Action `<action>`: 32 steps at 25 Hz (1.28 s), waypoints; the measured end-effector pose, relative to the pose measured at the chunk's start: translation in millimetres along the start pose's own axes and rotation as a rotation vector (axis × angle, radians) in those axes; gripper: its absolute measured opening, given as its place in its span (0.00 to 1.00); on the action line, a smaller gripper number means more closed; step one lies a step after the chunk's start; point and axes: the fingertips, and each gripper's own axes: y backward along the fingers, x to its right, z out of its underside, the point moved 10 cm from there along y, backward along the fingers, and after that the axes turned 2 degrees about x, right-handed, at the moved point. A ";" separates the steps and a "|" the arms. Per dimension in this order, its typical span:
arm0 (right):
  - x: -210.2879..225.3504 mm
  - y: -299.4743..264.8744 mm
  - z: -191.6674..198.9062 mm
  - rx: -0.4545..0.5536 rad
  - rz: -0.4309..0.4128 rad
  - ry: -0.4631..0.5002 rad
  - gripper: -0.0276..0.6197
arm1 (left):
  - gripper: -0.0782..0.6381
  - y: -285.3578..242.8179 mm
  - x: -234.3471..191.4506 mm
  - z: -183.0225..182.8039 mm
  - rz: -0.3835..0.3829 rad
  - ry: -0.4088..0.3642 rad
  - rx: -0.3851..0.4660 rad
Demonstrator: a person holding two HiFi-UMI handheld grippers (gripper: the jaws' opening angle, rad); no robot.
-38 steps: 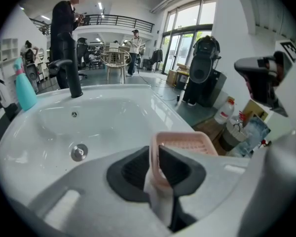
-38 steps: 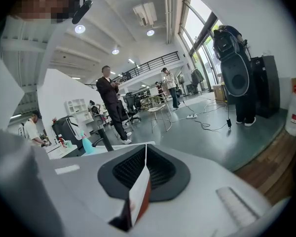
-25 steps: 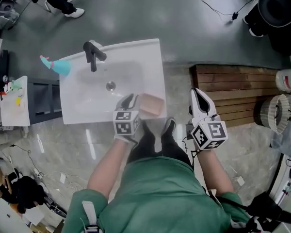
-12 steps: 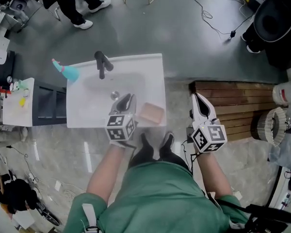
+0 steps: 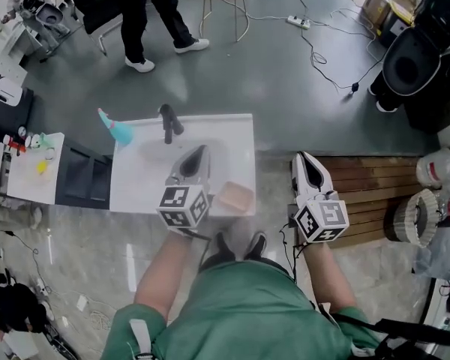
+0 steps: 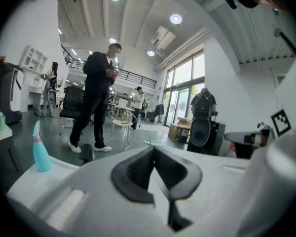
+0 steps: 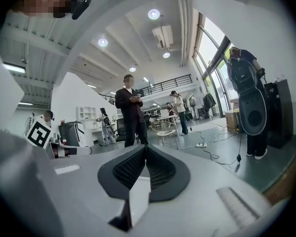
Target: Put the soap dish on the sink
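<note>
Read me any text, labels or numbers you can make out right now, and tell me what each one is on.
No readable words or numbers in any view.
Cubes on the left gripper and right gripper: black-and-white square markers only, no letters.
Small bottles on the side shelf: labels too small to read.
Soap dish, sink, blue bottle: no print visible.

we see the sink (image 5: 135,180) open along its left side and its far right rim. the faucet (image 5: 169,123) stands at the far edge, a teal bottle (image 5: 118,130) at the far left corner, the soap dish (image 5: 235,197) at the near right corner. right of the sink, the wooden platform (image 5: 369,178) seems passable, though partly hidden.
</note>
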 end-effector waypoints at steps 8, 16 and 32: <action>-4.5 -0.4 -39.3 0.096 -0.024 0.051 0.05 | 0.11 11.0 13.7 -44.5 0.002 -0.044 0.115; -21.0 -5.0 -67.9 0.157 -0.041 0.096 0.05 | 0.11 30.4 10.0 -79.8 -0.015 -0.116 0.218; -23.6 -7.8 -91.1 0.213 -0.046 0.150 0.05 | 0.11 32.6 10.0 -100.7 -0.028 -0.121 0.283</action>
